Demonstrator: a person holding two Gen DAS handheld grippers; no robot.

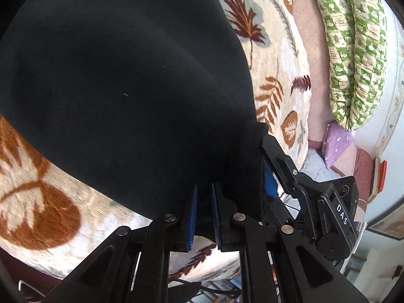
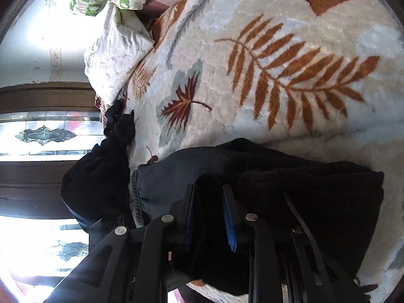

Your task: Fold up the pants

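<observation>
Black fabric fills the space between the blue pads of both grippers. The left gripper [image 1: 203, 214] is pinched tight on an edge of the pants [image 1: 121, 75], which drape in a broad dark sheet over the leaf-patterned blanket [image 1: 277, 80]. The right gripper [image 2: 209, 217] holds a thicker bunch of the pants [image 2: 315, 197], its pads wider apart around it. The cloth looks soft, limp and fairly light; it should sag and crease unless taken by a hem or the waistband and kept taut.
</observation>
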